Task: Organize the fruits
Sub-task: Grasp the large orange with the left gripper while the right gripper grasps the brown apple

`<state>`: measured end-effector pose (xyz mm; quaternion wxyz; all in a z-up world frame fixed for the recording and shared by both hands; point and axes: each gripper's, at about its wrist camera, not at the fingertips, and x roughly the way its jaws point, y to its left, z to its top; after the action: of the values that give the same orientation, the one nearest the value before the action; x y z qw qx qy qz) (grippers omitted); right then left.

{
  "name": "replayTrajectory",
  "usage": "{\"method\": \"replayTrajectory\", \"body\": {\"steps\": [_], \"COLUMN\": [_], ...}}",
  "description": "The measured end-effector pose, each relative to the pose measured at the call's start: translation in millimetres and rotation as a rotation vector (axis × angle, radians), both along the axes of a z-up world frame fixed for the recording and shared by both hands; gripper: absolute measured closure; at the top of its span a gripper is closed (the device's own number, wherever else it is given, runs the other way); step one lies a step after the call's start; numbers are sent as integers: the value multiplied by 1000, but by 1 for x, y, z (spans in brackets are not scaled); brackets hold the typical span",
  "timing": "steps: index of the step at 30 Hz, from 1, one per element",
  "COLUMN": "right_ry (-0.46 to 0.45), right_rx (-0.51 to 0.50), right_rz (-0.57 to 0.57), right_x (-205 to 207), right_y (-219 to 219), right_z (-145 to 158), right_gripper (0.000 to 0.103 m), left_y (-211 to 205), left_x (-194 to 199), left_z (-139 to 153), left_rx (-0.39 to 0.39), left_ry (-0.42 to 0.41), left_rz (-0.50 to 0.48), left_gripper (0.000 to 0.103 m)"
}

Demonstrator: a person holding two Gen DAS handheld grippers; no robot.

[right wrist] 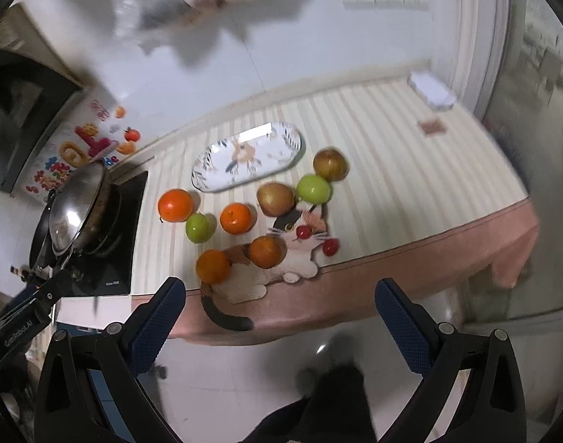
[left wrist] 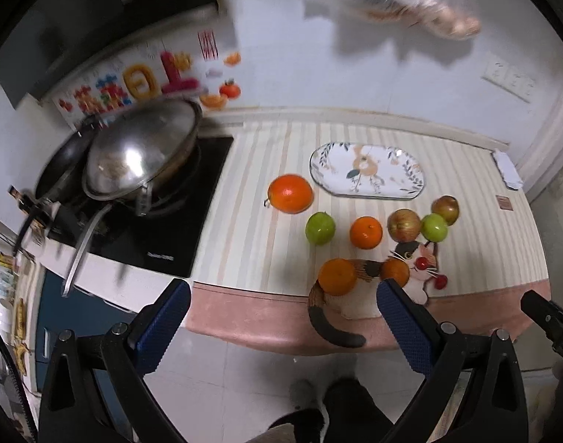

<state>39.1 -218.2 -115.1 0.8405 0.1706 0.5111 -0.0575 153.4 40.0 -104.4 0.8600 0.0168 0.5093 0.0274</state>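
Spread, empty left tongs hung over white floor tiles before the striped counter; fruits lay loose near an oval plate, beside a stove.

Right tongs, likewise spread, faced the same fruits below a white wall.

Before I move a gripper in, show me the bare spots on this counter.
Free: the striped cloth right of the plate toward the white box, and the strip between the cooktop and the big orange. Crowded: the fruit cluster around the cat mat.
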Motion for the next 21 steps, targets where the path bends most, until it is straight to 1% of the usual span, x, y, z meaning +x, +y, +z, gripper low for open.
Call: {"method": "replayTrajectory", "body": {"steps": [5, 9, 11, 13, 15, 17, 21], "right_ry": [81, 135, 163, 211, 253, 289, 357], "right_rx": [83, 124, 142, 158, 187, 202, 245], "right_rz": [-14, 10, 30, 43, 52, 58, 64], "right_x": [65, 124, 150, 179, 204, 223, 255], "right_y": [-20, -25, -26, -25, -25, -23, -20], "right_z": [-53, -92, -111, -134, -156, -173, -208], "right_gripper": [0, 0, 0, 0, 0, 0, 0], "left_y": [12, 19, 23, 27, 28, 29, 25], "left_x": [63, 125, 158, 188, 212, 235, 270], "left_z": [-39, -75, -97, -120, -139, -158, -191], "left_rx": [-9, -29, -50, -84, -97, -93, -67], "left_ry": [94, 192, 252, 309, 352, 392, 449], "left_rz": [63, 110, 131, 155, 168, 173, 148], "left_gripper": [0, 0, 0, 0, 0, 0, 0]}}
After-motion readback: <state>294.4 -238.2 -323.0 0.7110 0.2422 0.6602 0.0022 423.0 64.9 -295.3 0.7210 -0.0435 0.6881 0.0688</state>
